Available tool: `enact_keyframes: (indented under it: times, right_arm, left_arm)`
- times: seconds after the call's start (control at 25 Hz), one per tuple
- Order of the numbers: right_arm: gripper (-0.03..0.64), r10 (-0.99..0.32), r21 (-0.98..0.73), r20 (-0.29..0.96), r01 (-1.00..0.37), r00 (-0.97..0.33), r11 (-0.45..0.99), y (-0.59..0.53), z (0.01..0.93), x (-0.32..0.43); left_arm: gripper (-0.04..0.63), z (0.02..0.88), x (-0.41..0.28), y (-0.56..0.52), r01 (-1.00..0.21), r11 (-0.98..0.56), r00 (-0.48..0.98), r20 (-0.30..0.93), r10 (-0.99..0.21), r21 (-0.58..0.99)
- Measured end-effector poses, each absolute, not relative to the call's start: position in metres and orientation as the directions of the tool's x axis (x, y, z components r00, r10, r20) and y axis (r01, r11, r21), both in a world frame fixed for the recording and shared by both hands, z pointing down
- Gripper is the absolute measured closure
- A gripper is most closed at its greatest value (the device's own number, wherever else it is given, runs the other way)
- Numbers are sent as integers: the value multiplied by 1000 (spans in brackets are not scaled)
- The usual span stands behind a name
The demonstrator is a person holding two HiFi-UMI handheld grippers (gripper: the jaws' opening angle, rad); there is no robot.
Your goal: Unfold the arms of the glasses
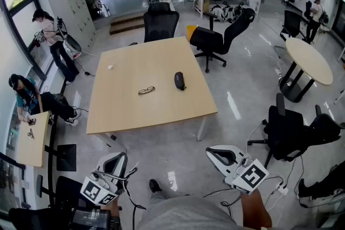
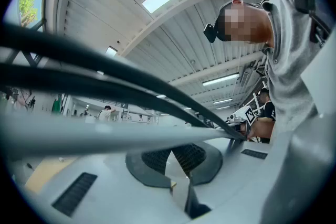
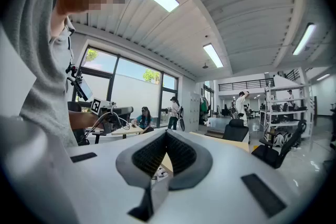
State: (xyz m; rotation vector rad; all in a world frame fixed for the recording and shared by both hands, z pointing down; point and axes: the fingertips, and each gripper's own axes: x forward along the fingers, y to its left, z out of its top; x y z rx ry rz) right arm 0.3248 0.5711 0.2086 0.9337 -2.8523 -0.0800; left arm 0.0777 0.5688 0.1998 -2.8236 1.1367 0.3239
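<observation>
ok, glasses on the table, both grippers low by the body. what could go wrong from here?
Cables cross the view of the left gripper: they may snag or hide the target.
The glasses lie flat on the table, thin to pinch; they may slide.
The dark case sits close beside them and could get knocked.

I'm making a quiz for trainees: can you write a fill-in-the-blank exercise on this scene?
1. In the head view, the glasses lie on the table, to the ___ of the dark case.
2. The left hand-held gripper holds ___.
3. The right hand-held gripper has its jaws ___.

Missing words: left; nothing; shut.
</observation>
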Motion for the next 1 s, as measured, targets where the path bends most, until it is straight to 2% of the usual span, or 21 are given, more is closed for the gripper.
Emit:
enact_keyframes:
  times: [0.56, 0.8, 1.0]
  right_arm:
    - [609, -600, 79, 125, -595, -790, 800, 565, 217, 315]
    - [607, -612, 30, 91, -612, -785, 790, 546, 218, 302]
    - [607, -621, 37, 119, -622, -774, 782, 520, 225, 287]
  left_arm:
    - [589, 211, 65, 568, -697, -717, 699, -207, -684, 18]
    - [589, 220, 55, 547, -693, -720, 705, -185, -685, 24]
    - [589, 224, 43, 519, -686, -727, 713, -178, -678, 26]
